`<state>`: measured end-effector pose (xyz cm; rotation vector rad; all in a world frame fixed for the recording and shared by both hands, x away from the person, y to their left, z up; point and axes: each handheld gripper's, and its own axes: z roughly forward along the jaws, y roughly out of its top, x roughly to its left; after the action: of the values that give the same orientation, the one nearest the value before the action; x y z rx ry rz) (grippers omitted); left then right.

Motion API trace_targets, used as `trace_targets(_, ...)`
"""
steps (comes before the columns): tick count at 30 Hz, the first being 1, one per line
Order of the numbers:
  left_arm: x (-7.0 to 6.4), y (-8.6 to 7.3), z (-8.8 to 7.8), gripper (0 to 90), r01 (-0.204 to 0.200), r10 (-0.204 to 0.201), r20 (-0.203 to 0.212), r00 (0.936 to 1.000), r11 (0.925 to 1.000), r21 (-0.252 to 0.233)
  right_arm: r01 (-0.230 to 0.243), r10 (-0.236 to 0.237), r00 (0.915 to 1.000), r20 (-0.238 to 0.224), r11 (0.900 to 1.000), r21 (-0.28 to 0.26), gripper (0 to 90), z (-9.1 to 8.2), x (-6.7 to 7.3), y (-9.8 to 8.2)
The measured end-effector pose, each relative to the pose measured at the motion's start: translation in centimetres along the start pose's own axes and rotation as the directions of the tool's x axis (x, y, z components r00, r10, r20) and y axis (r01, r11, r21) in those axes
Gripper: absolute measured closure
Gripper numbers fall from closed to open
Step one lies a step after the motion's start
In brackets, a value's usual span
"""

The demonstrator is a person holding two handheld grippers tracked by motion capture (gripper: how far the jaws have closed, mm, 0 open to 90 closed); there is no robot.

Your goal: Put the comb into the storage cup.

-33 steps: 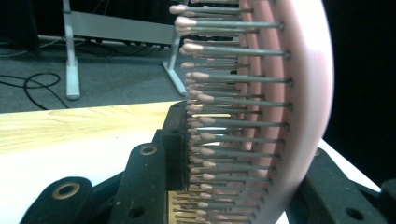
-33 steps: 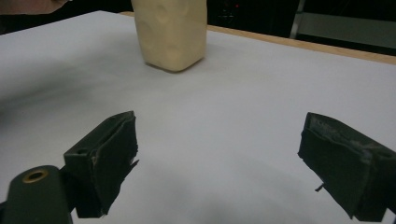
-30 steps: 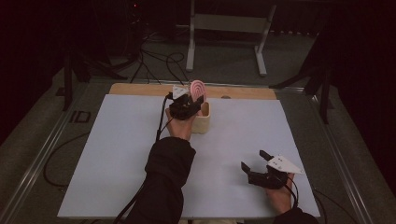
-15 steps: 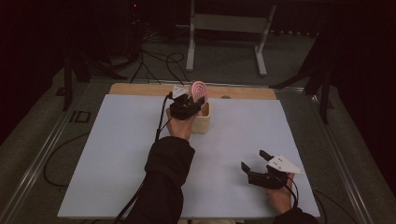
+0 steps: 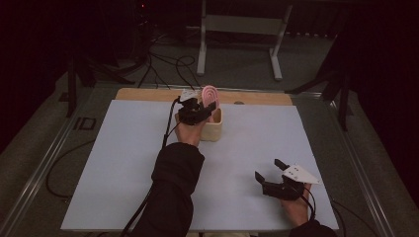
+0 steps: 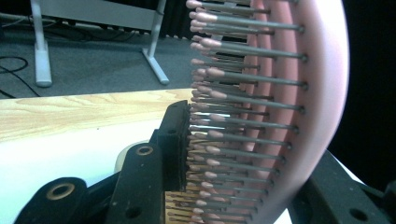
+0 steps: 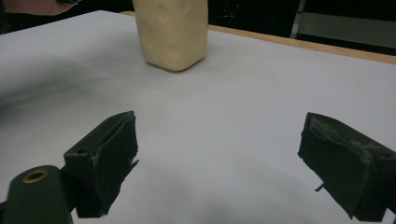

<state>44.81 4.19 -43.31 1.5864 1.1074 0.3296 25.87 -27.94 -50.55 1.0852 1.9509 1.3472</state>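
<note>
Gripped by the left gripper (image 5: 201, 109), a pink hairbrush (image 5: 209, 95) stands in the cream holder (image 5: 213, 129) at the surface's (image 5: 123, 148) far edge, release seemingly pending; the right gripper (image 5: 272, 173) rests open.

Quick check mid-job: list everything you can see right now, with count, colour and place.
brush: 1, pink, upright over the cup, clamped in the left gripper
cup: 1, cream, far middle of the sheet
sheet: 1, white, covering the table
board: 1, wood, along the sheet's far edge
frame: 1, grey, on the floor beyond
left gripper: 1, black, fingers shut on the brush
right gripper: 1, black, open, near right of the sheet
</note>
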Motion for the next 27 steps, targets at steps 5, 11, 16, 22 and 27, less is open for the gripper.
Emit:
trace_targets(5,0.30,0.13,-0.13,60.6,0.002,-0.002,0.010,1.0000,1.0000,0.008,0.000,0.000,1.0000,0.001,1.000,0.002,11.2,0.00,0.01,0.00)
trace_targets(11,0.62,0.10,-0.01,50.5,0.000,0.000,-0.010,1.0000,0.9988,0.050,0.001,-0.001,1.0000,-0.002,1.000,0.004,11.2,0.03,0.07,-0.02)
trace_targets(16,0.79,-0.05,0.02,32.3,0.004,-0.001,-0.063,0.9980,0.9986,0.053,-0.002,0.002,1.0000,-0.001,1.000,0.003,11.3,0.02,0.05,-0.02)
trace_targets(22,0.54,0.09,-0.06,15.5,-0.014,0.019,-0.101,0.9947,0.9989,0.045,-0.001,0.002,1.0000,-0.001,1.000,0.002,11.2,0.03,0.02,-0.03)
trace_targets(27,0.46,0.24,-0.30,7.9,-0.036,0.043,-0.146,0.9883,0.9983,0.045,-0.001,0.001,1.0000,-0.002,1.000,0.002,11.2,-0.01,0.01,-0.02)
